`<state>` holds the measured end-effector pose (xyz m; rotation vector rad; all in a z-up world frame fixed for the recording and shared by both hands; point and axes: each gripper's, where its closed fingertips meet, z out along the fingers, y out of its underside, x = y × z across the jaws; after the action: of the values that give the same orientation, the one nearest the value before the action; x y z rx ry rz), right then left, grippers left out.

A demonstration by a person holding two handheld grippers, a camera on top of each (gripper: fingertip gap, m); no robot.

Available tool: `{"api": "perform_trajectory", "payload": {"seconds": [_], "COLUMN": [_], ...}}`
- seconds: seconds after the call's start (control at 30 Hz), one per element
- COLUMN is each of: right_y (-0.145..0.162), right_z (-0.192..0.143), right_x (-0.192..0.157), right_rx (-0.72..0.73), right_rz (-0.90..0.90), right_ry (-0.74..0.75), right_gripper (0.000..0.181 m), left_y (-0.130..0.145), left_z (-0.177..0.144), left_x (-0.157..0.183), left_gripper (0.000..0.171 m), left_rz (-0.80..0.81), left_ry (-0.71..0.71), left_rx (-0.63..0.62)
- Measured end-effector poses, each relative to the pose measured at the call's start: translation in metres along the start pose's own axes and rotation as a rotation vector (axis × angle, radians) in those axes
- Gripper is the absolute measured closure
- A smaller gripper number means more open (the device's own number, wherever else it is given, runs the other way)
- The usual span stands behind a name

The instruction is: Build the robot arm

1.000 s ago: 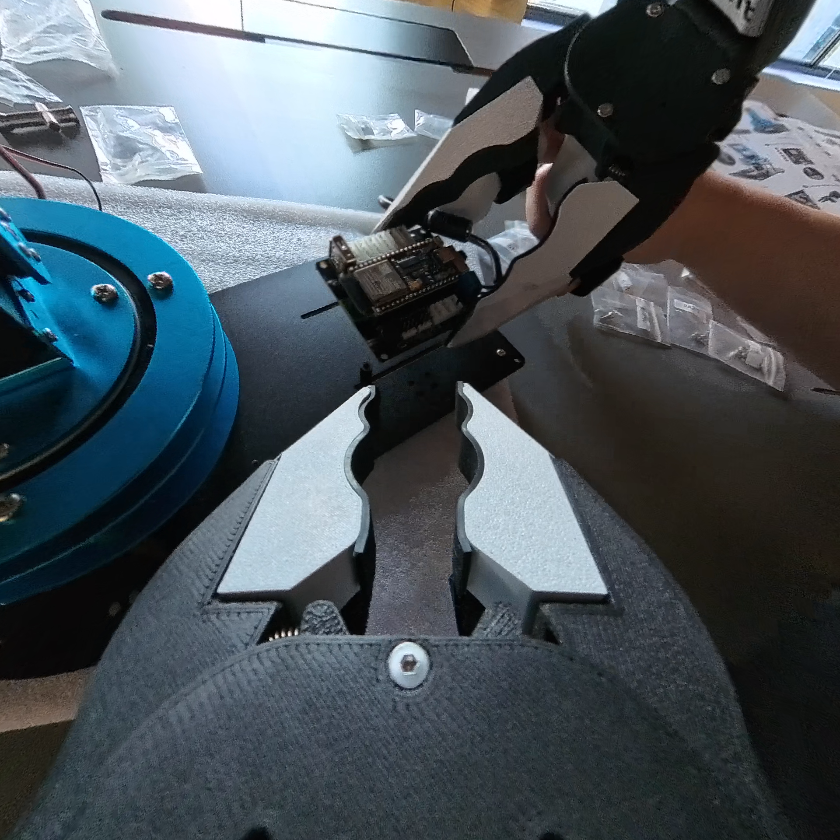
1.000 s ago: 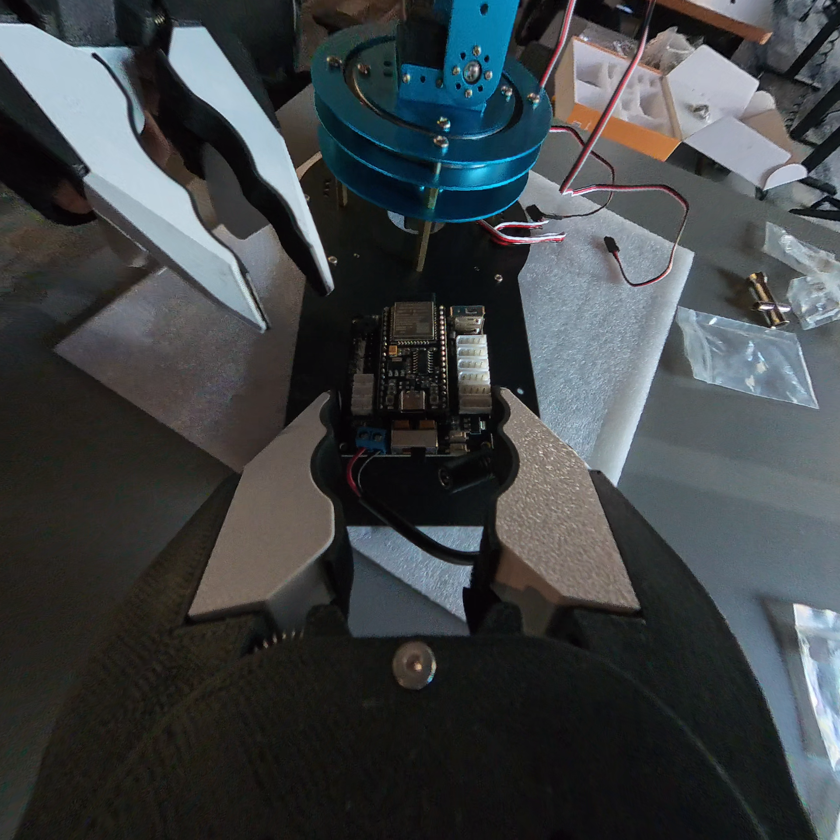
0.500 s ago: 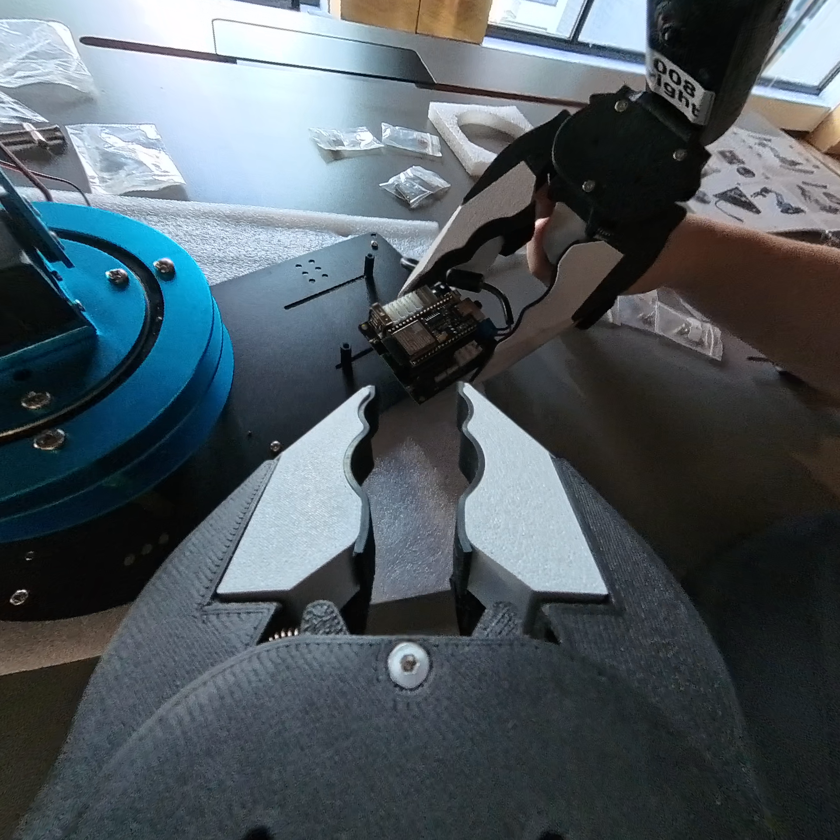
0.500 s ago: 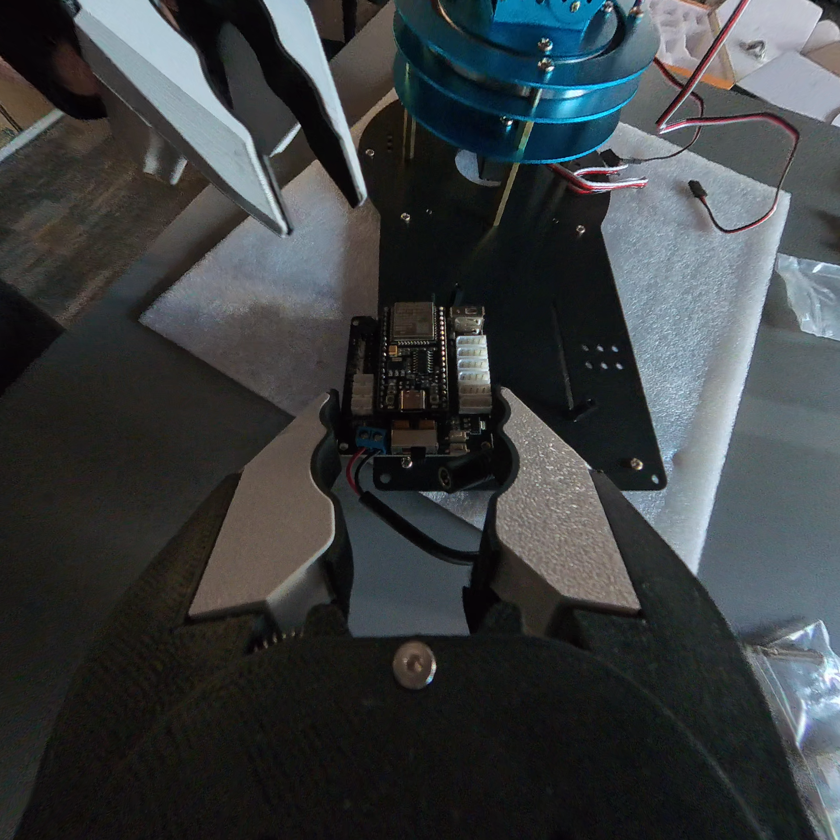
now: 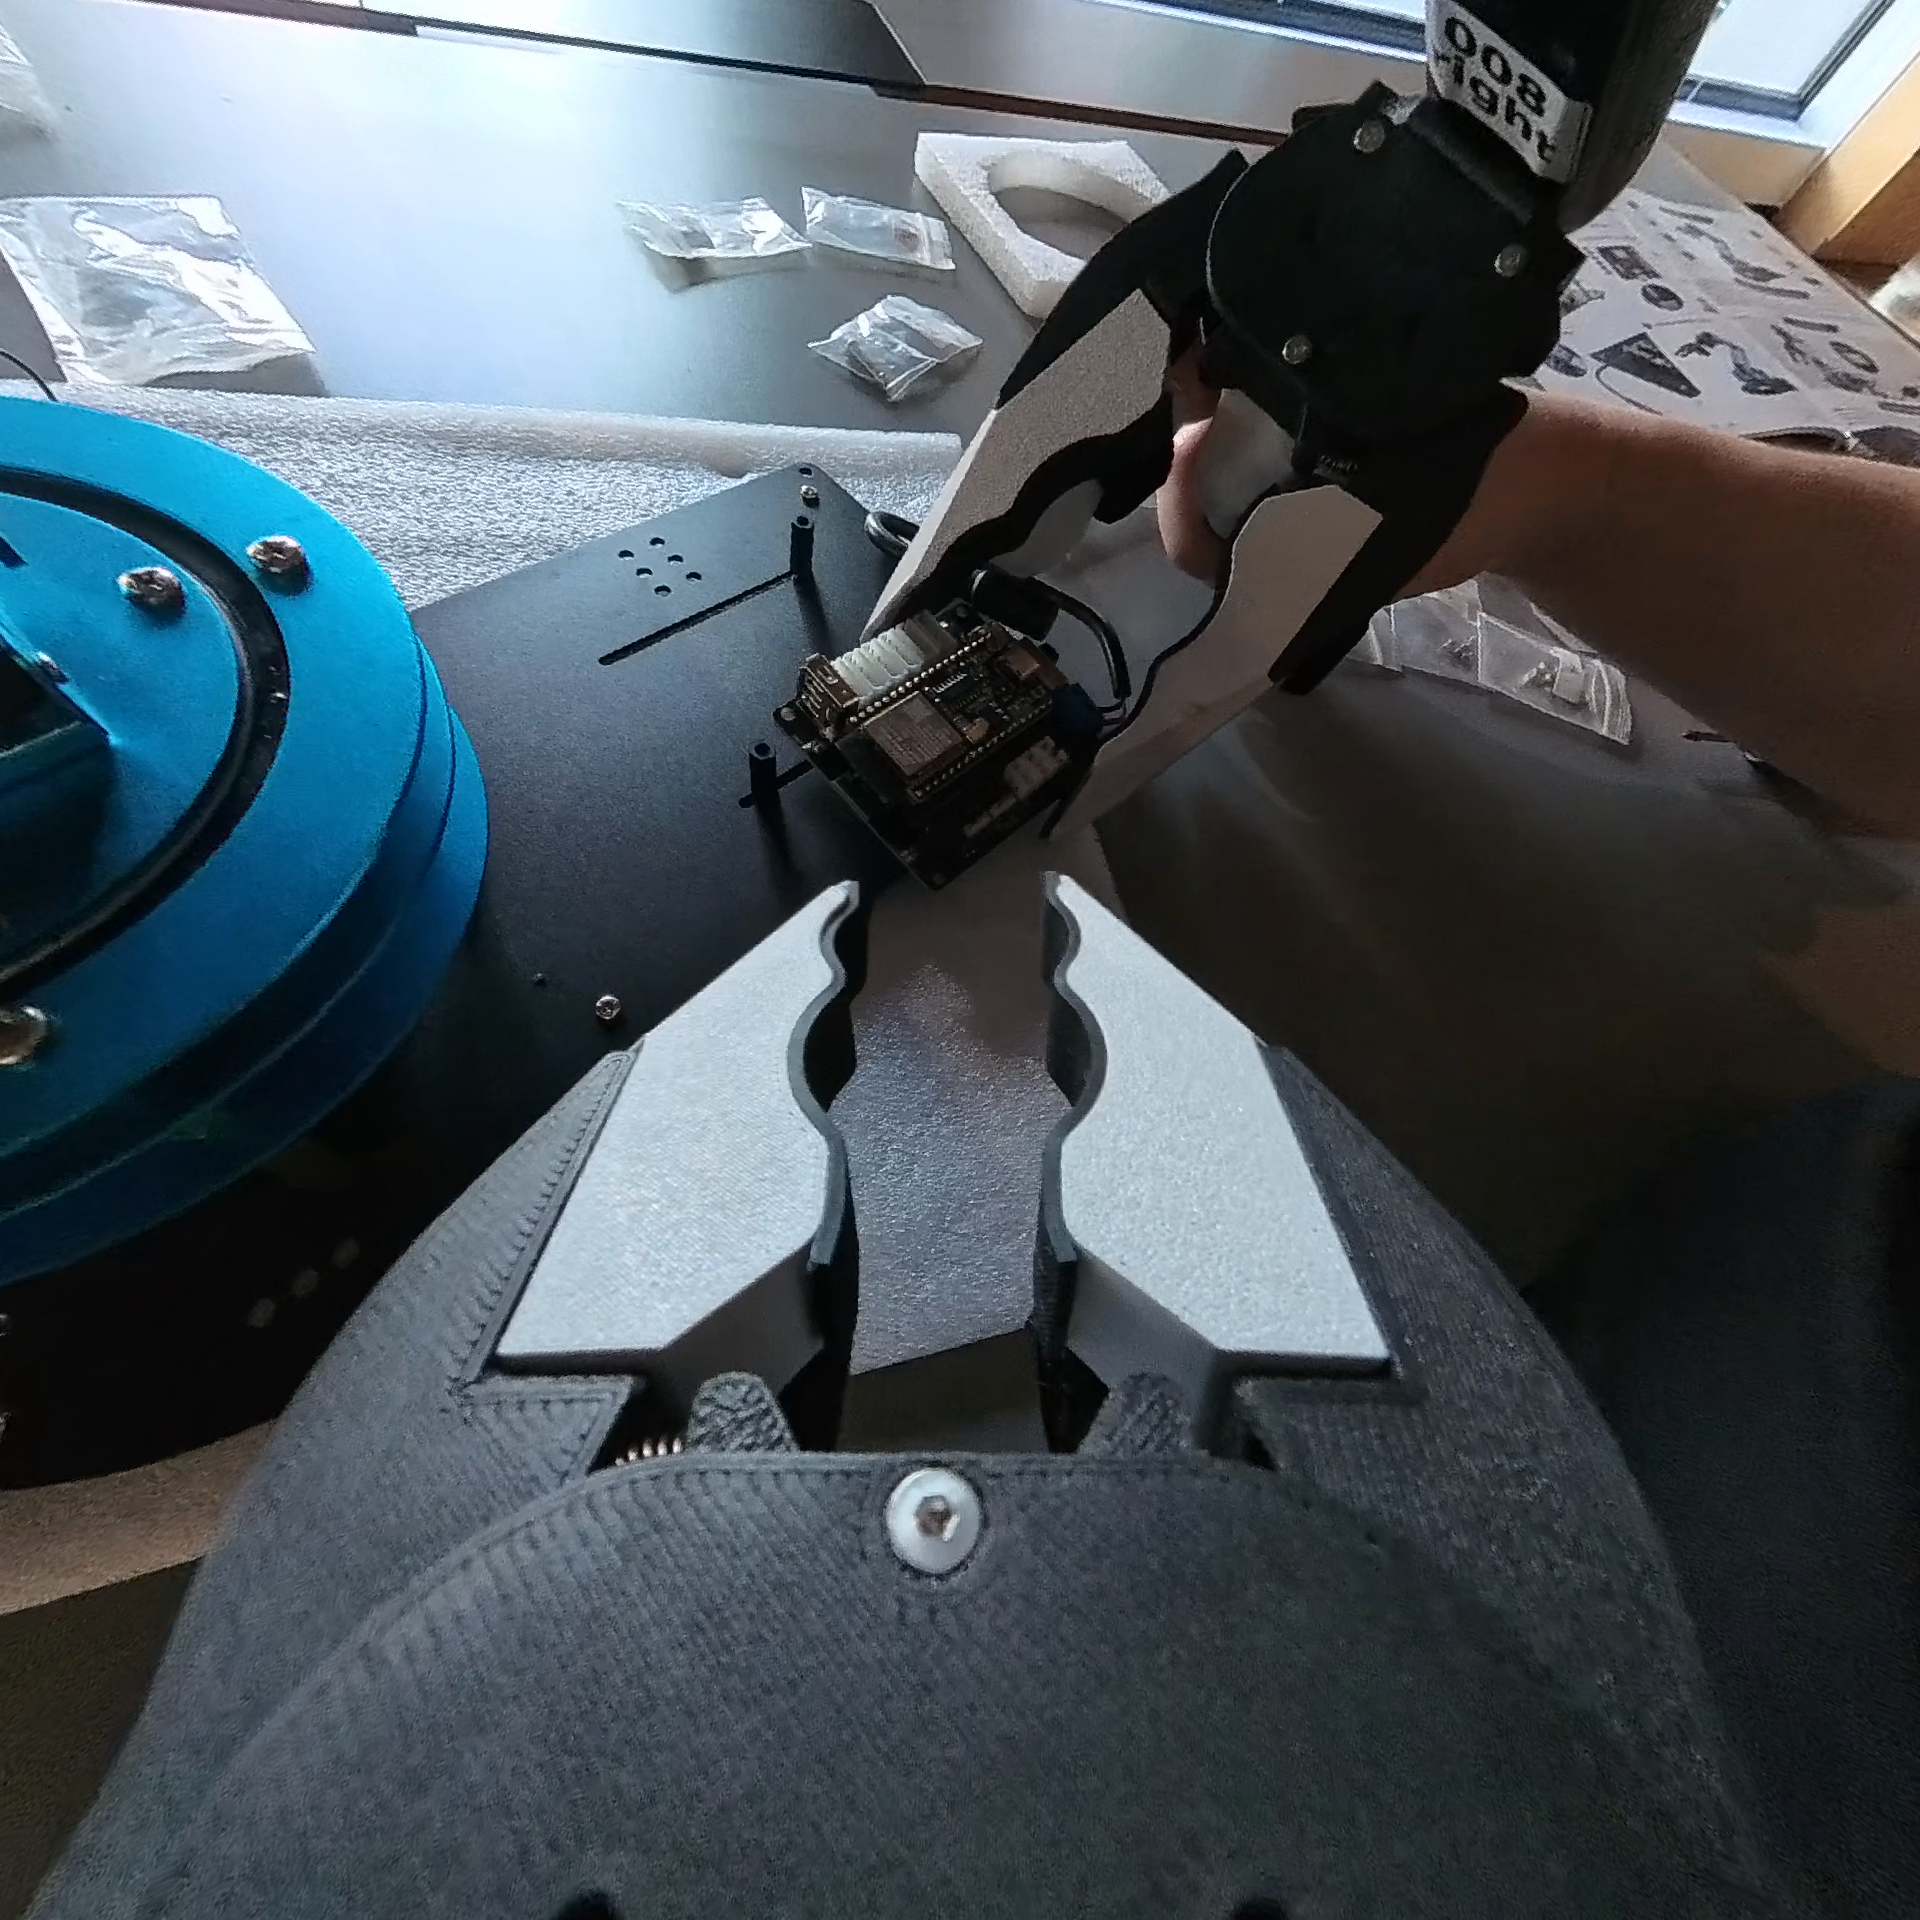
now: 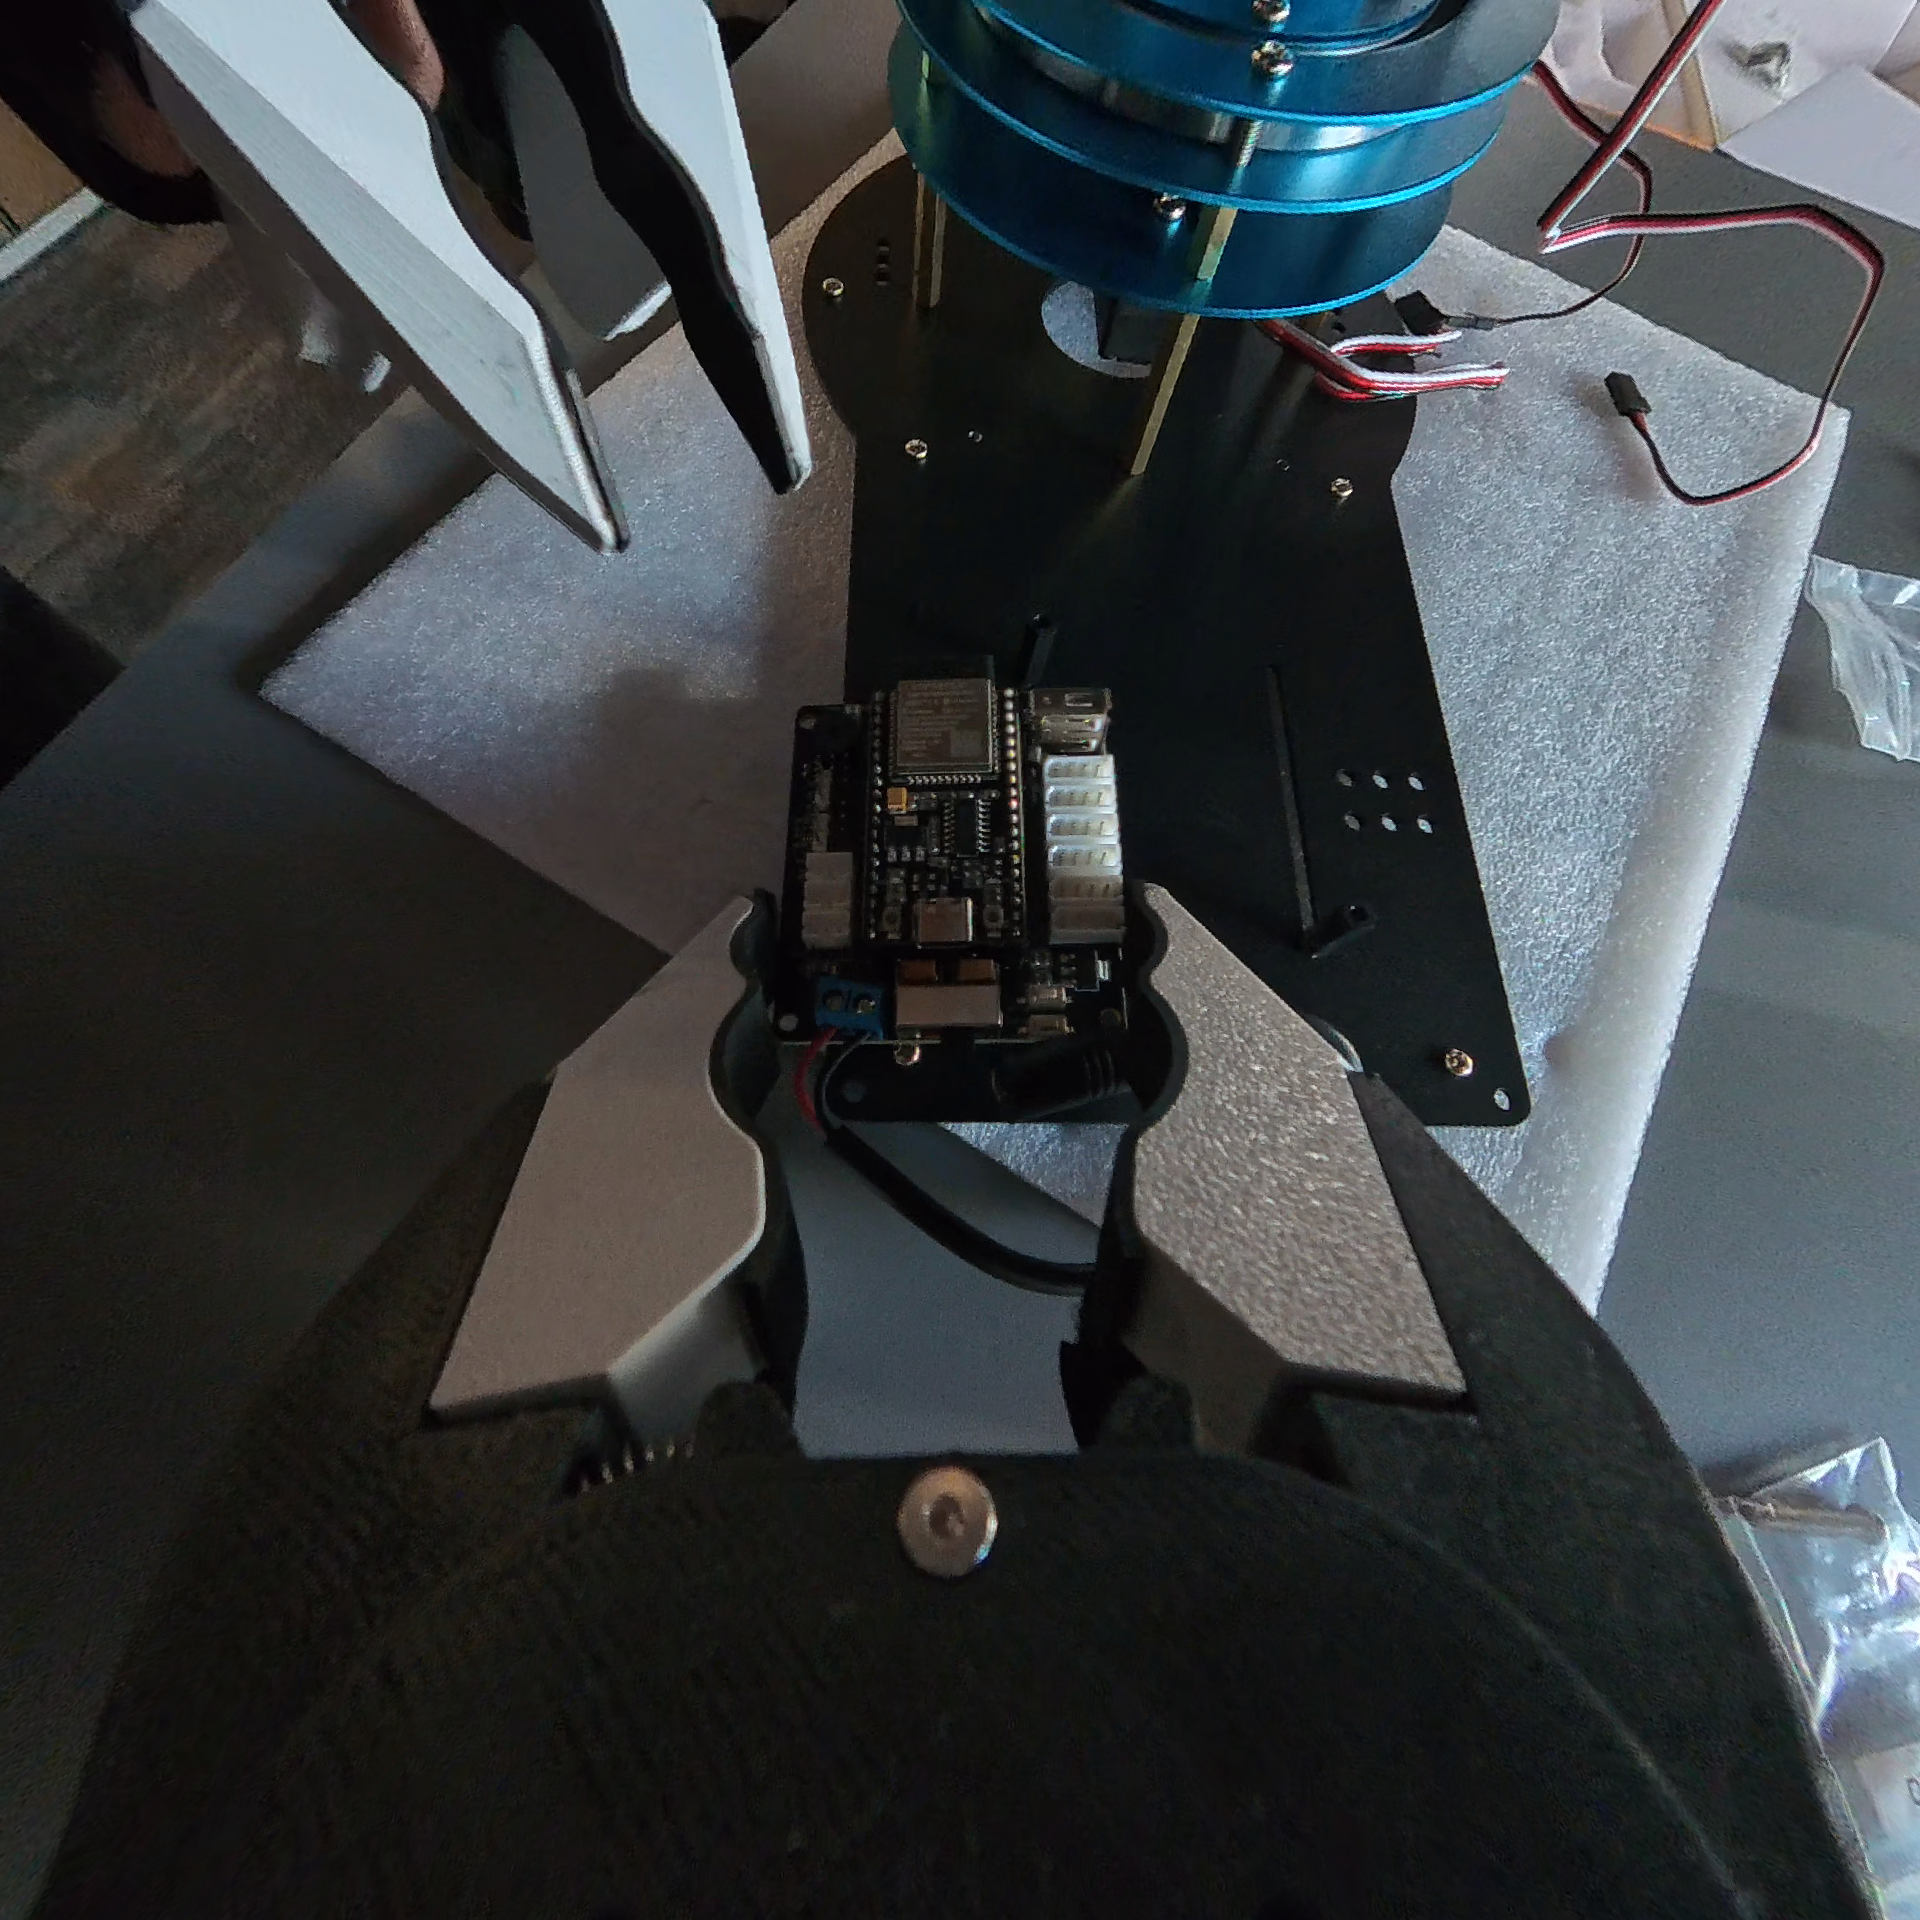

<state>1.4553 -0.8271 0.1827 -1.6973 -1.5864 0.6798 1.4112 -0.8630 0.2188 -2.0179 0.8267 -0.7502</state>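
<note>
Clear plastic bags point(image 5: 891, 343) of small hardware lie on the table.
Right gripper point(image 6: 945, 935) clamps the circuit board point(image 6: 951, 862) above the black plate point(image 6: 1351, 644); left gripper point(image 5: 951, 904) hangs apart, empty.

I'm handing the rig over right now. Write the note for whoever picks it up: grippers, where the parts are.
Right gripper: shut on the circuit board, gripping its near end; board is lifted and tilted at the edge of the black base plate, not seated on it.
Left gripper: open, empty, hovering beside the board.
Black standoffs stand bare on the plate.
Blue turntable is mounted at the plate's far end.
Plate lies on white foam sheet; a black cable trails from the board.
</note>
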Motion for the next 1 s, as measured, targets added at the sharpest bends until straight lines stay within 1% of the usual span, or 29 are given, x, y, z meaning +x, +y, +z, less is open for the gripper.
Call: {"api": "perform_trajectory", "payload": {"seconds": [0.6,0.8,0.9,1.0], "right_y": [0.0,-0.002,-0.004,-0.009], "right_z": [0.001,0.001,-0.001,-0.004], "right_x": [0.0,0.001,0.001,-0.001], "right_rx": [0.001,0.028,0.036,0.075], "right_rz": [-0.02,-0.023,-0.043,-0.01], "right_ry": [0.015,0.017,0.027,0.01], "right_gripper": [0.116,0.116,0.116,0.117], "left_y": [-0.002,0.009,0.008,0.008], "left_z": [0.008,0.016,0.017,0.018], "left_x": [0.0,-0.002,-0.001,-0.004], "left_gripper": [0.141,0.138,0.14,0.14], "left_rz": [-0.008,-0.001,-0.024,-0.026], "left_ry": [0.069,0.059,0.065,0.054], "left_rx": [-0.03,-0.077,-0.065,-0.051]}}
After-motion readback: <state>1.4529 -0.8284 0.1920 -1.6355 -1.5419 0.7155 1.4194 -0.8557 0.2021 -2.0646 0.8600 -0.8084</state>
